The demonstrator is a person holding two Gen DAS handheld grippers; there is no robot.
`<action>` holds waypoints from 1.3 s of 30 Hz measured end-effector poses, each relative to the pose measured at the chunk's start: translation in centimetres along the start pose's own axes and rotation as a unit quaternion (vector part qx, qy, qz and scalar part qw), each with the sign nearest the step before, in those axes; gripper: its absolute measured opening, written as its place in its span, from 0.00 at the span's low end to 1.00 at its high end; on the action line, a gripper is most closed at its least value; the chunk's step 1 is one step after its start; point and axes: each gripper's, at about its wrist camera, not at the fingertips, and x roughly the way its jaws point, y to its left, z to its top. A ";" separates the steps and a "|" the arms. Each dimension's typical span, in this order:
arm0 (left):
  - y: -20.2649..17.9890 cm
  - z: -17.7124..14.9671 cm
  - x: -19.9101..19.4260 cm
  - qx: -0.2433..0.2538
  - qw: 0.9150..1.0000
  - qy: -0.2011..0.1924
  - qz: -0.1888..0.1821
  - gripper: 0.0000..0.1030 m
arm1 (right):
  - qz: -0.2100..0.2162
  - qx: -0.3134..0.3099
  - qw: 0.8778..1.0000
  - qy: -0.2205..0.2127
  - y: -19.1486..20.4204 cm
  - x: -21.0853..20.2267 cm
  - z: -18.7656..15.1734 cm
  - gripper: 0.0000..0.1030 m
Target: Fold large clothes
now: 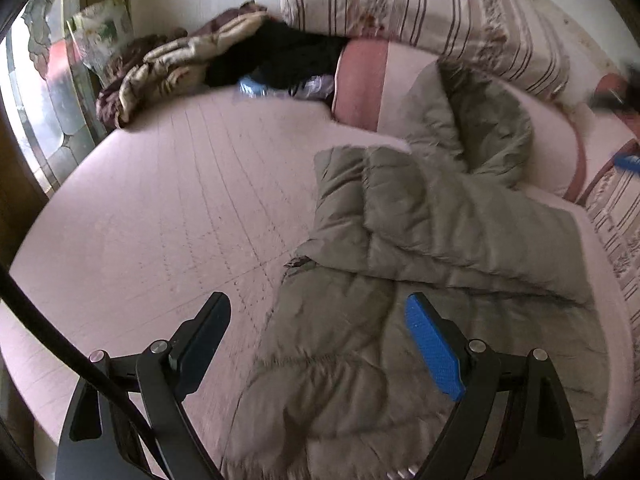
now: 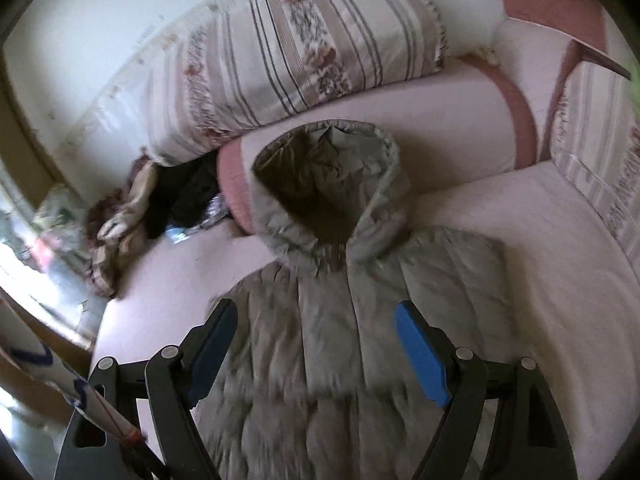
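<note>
A grey-green quilted puffer jacket [image 2: 360, 320] lies flat on the pink bed [image 1: 160, 200], front up, with the closure running down its middle. Its hood [image 2: 332, 184] lies open beyond the right gripper's fingers [image 2: 420, 356], dark lining showing. In the left wrist view a sleeve [image 1: 432, 220] lies folded across the body, ahead of the fingers [image 1: 434, 348]; the jacket's body spreads beneath the right-hand one.
</note>
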 end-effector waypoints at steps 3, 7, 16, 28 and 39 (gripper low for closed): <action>1.5 -0.7 1.8 -0.005 1.000 -0.018 0.012 0.86 | -0.035 0.004 0.999 0.006 1.7 6.6 4.1 0.83; 3.7 -0.7 3.8 -0.026 1.000 0.000 0.008 0.86 | -0.065 0.031 0.997 0.003 3.4 13.8 9.4 0.83; 5.4 0.0 5.3 -0.061 0.998 0.002 0.000 0.86 | -0.023 0.146 0.989 -0.004 4.4 24.3 17.4 0.91; 4.9 -0.2 5.6 -0.056 0.998 0.017 -0.013 0.86 | -0.019 0.064 0.998 0.010 4.1 22.2 14.0 0.07; 5.1 -0.8 4.2 -0.071 0.996 0.021 -0.044 0.86 | 0.017 -0.050 0.998 0.032 3.4 3.0 -2.6 0.06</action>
